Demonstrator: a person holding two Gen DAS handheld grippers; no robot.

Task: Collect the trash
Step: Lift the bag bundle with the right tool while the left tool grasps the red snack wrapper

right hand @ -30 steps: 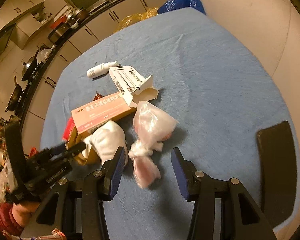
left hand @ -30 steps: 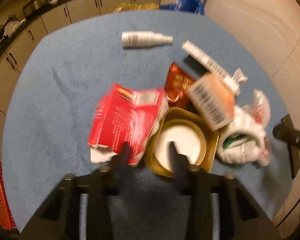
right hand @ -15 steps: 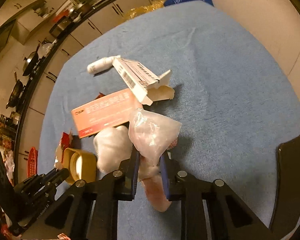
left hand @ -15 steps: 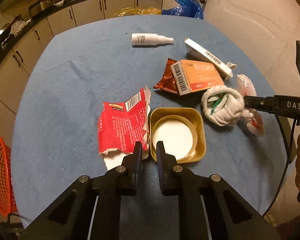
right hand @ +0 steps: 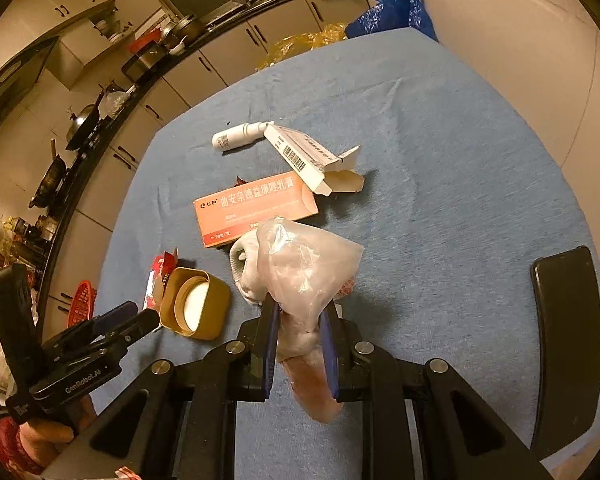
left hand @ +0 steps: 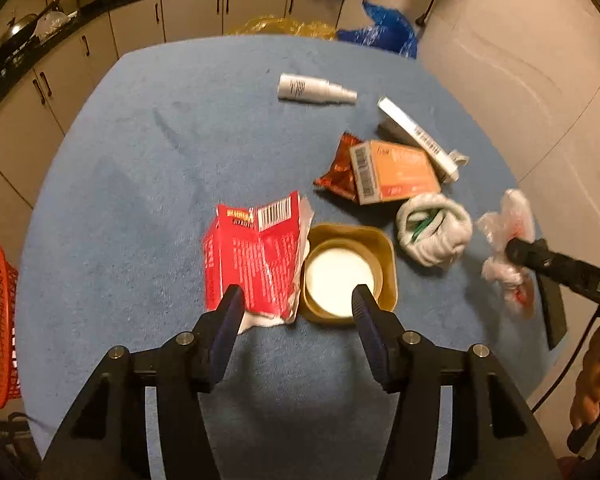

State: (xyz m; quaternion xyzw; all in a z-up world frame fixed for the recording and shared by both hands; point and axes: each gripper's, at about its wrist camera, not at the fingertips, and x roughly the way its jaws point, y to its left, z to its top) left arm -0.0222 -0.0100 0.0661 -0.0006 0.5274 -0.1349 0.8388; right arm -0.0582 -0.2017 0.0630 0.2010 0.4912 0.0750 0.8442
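Left claw [left hand: 296, 300] opening, nothing between the jaws; right claw [right hand: 298, 322] pinching the plastic bag [right hand: 304, 264].
Red wrapper [left hand: 256, 258] at 11 o'clock of left claw, long axis 12–6; left hand nearer.

"GenRobot.AI" is printed in white on the body of the left gripper [right hand: 130, 322]. "DAS" is lettered on the right gripper [left hand: 518, 250]. Chinese characters, "曲安奈德益康唑乳膏", are read on the orange medicine box [right hand: 256, 210].

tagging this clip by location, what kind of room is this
Most likely a home kitchen with a dining table: pans along a dark countertop, a run of cabinets beneath it, and a blue-clothed table strewn with litter.
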